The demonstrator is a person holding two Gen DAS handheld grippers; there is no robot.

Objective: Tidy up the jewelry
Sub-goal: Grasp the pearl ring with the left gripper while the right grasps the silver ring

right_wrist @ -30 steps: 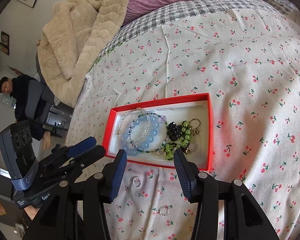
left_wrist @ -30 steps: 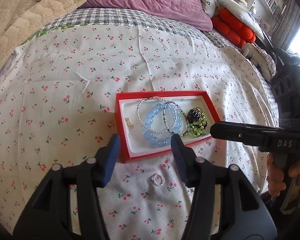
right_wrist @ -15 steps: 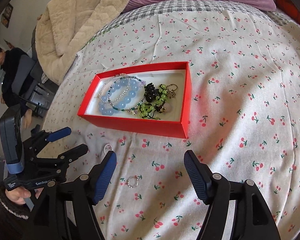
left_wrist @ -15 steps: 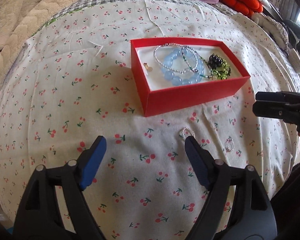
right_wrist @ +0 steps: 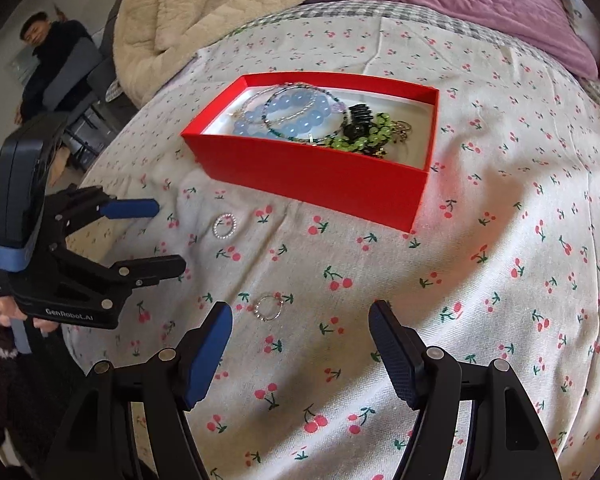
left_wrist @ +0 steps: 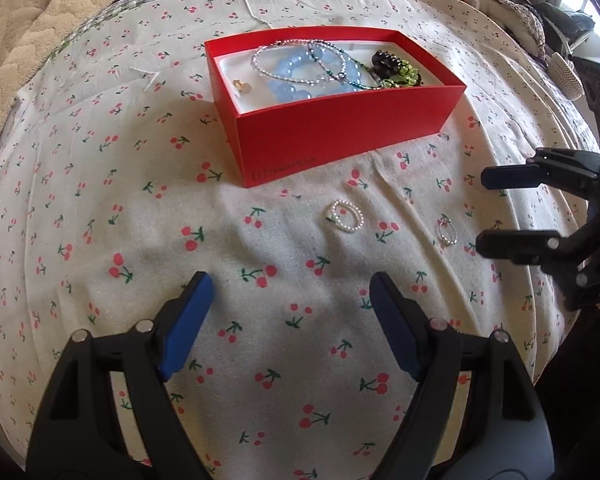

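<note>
Both my claws, left gripper [left_wrist: 288,292] and right gripper [right_wrist: 300,328], are spread wide and hold nothing. Beyond them, two rings remain on the sheet: thin ring [right_wrist: 269,307], beaded ring [left_wrist: 345,216]. Farther off, the red box [left_wrist: 340,128] already contains the bracelets.

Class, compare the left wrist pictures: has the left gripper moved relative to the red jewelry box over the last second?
Yes. The left gripper has pulled back from the red jewelry box; its fingertips, earlier overlapping the box's near wall, now sit well short of it.

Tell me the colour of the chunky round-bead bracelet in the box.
Pale translucent blue; clearest in the right wrist view.
</note>
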